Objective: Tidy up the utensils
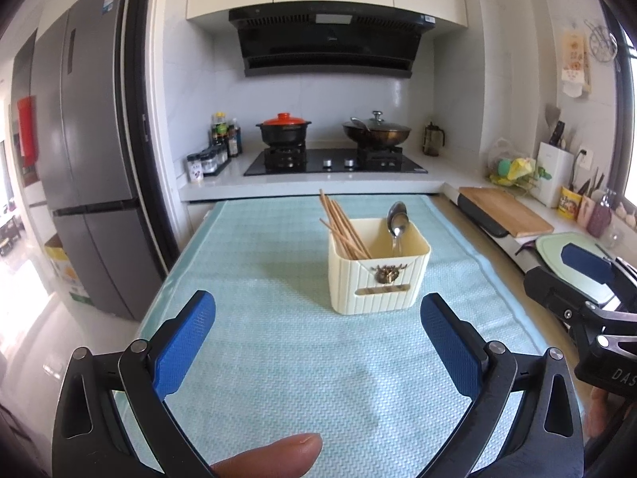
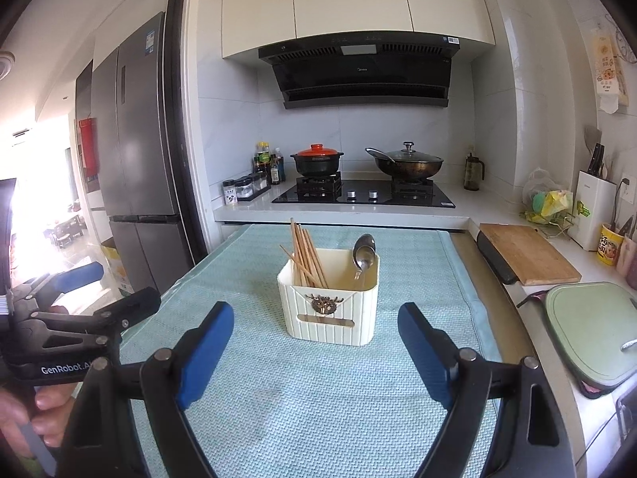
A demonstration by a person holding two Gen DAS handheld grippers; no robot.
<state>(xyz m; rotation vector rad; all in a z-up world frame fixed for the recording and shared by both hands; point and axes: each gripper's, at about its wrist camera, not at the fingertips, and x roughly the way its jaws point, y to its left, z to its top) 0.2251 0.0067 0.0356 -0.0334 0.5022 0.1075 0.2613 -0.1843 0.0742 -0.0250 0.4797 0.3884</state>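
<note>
At the bottom of the left wrist view the left gripper (image 1: 318, 310) stands spread wide with nothing between its blue pads (image 1: 185, 348), and a fingertip (image 1: 274, 454) pokes in at the lower edge. The right gripper (image 2: 314, 326) fills the bottom of its own view the same way — released, empty. Each shows in the other's frame: the right one at the right edge of the left view, the left one at the lower left of the right view, gripped by a hand (image 2: 47, 410). Both hover over a pale green mat (image 1: 298, 378) that covers the table. At mid-frame on the mat stands a cream holder (image 1: 379, 267) with a small metal ornament on its front; wooden chopsticks (image 1: 340, 225) lean in its left side and a steel spoon (image 1: 399, 217) stands bowl-up in its right side. Beyond, in the upper half, a stove (image 1: 334, 161) carries a red-lidded pot (image 1: 283, 128) and a lidded wok (image 1: 376, 129). A cutting board (image 2: 527, 255) lies on the counter at right.
</note>
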